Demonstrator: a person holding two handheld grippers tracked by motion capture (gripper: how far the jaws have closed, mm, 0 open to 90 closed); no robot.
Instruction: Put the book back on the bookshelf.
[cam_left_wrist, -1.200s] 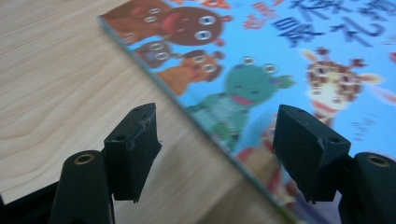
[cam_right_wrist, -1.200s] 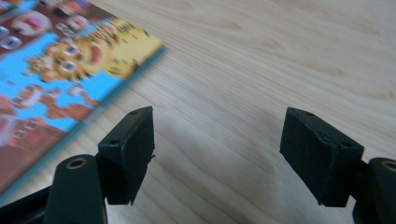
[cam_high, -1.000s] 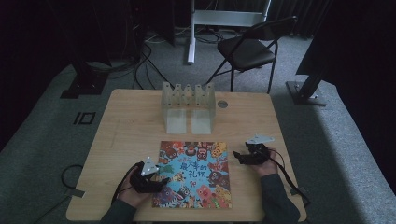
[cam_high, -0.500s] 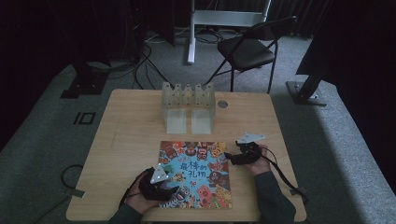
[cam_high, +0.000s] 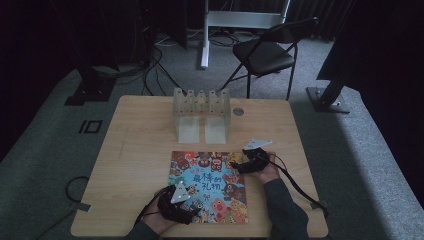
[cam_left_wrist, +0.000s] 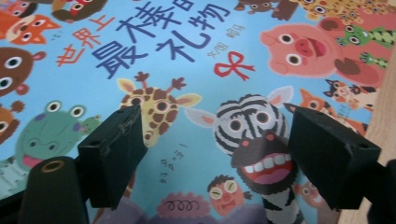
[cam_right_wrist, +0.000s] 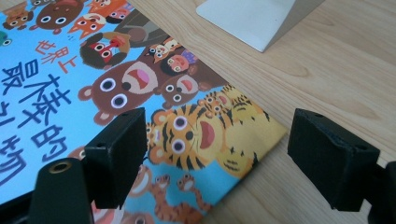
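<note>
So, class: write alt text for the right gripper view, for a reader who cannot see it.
An open right gripper hovers over one corner of a colourful cartoon-animal picture book, a tiger drawn between its two black jaws. The book lies flat on a light wooden table; the base of a pale translucent plastic stand sits beyond.

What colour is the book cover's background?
Light blue, crowded with cartoon animals around it; the book shows it best in the left gripper view.
</note>
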